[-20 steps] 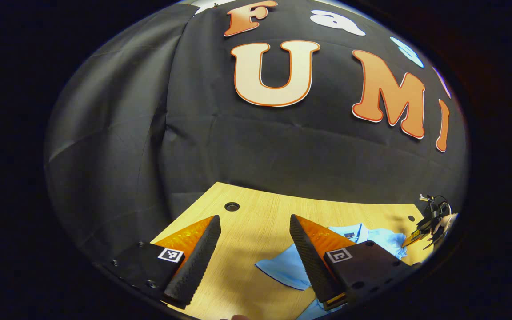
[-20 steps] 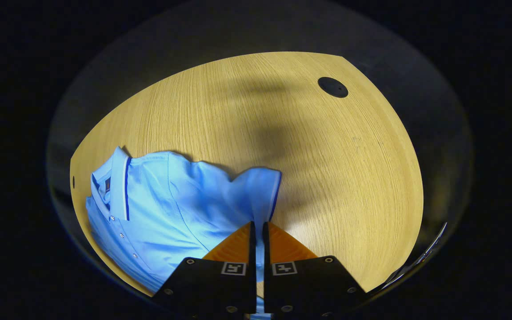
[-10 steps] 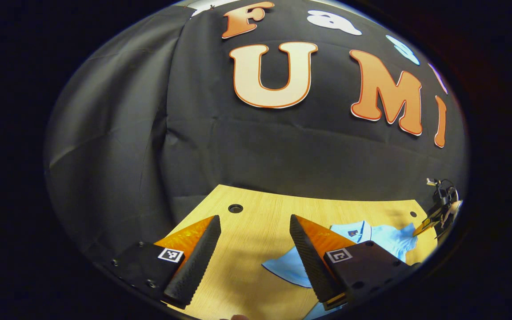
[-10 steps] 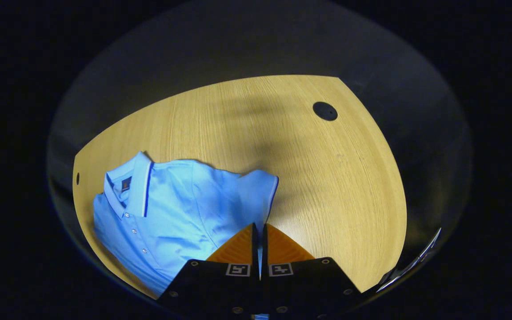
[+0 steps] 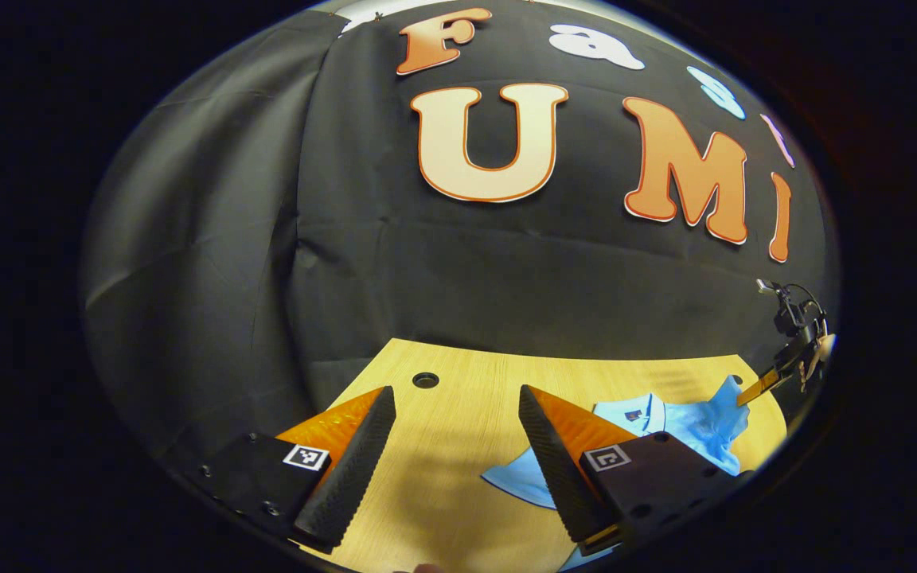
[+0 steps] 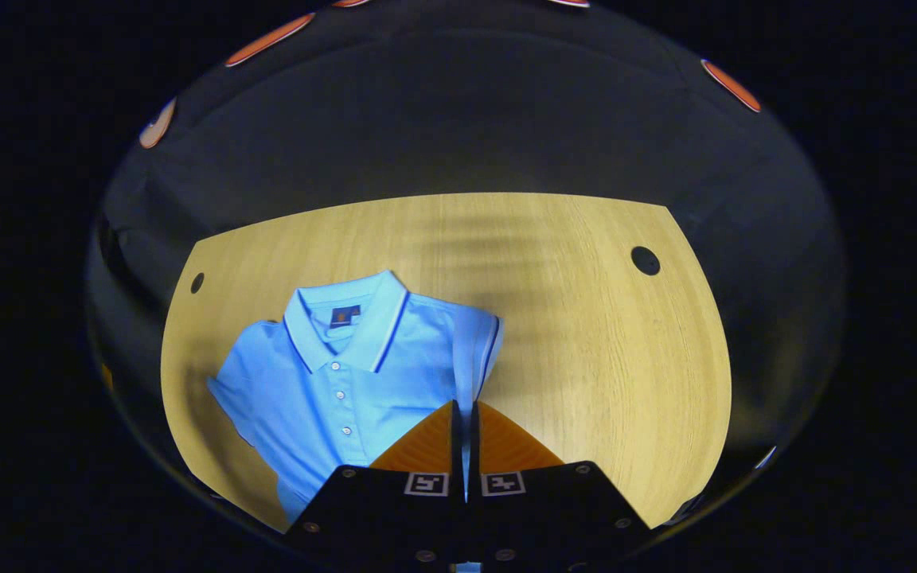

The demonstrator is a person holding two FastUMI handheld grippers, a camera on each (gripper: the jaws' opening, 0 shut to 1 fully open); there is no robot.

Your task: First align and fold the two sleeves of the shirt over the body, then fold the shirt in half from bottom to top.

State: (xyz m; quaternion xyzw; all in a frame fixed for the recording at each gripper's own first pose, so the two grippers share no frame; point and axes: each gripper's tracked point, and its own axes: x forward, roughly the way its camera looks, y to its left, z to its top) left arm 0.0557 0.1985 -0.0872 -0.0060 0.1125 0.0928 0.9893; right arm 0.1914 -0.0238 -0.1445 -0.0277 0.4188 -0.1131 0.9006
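Sleeve [image 6: 476, 350] higher in right gripper [image 6: 463, 414]

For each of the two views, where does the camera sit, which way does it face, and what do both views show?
Left gripper view: rides on the left gripper, low over the table, facing the booth wall; its own jaws stand open with nothing between; far right, the right gripper and a hand.
Right gripper view: rides on the right gripper, looking down over the table; its jaws are shut on the sleeve of the shirt.
Shared: shirt, table, booth wall.
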